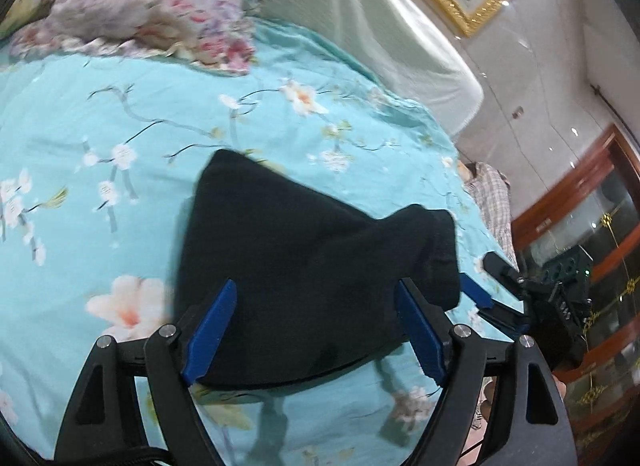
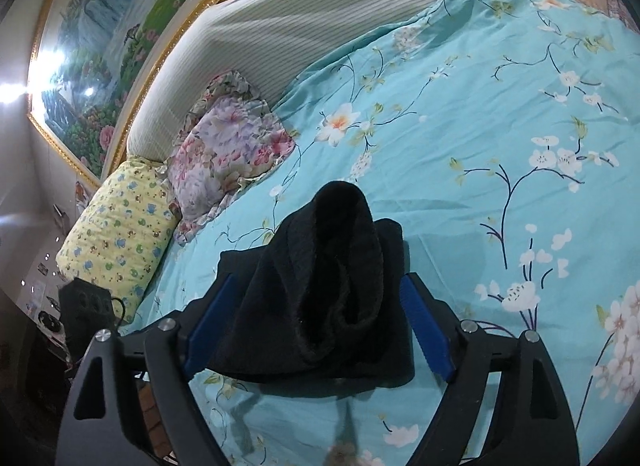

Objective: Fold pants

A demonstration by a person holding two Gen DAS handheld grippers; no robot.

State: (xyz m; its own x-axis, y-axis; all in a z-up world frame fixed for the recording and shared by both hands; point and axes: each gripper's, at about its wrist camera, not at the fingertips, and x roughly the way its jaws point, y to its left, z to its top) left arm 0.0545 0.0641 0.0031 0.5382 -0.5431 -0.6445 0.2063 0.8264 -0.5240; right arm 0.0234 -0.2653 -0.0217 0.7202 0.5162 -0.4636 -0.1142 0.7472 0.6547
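The black pants (image 1: 288, 250) lie bunched in a folded heap on the turquoise flowered bedspread (image 1: 120, 145). In the left wrist view my left gripper (image 1: 316, 294) is open, its blue fingers (image 1: 216, 326) on either side of the heap's near edge. My right gripper (image 1: 476, 294) shows at the right by a rumpled cuff end. In the right wrist view the pants (image 2: 328, 290) show an open fuzzy cuff facing the camera, and my right gripper (image 2: 320, 290) is open with its jaws straddling the heap, holding nothing.
A pink flowered pillow (image 1: 152, 5) and a yellow printed pillow (image 2: 120, 234) lie at the head of the bed by the white headboard (image 2: 280, 45). A gold-framed painting (image 2: 100, 45) hangs above. A wooden cabinet (image 1: 600, 246) stands past the bed's right edge.
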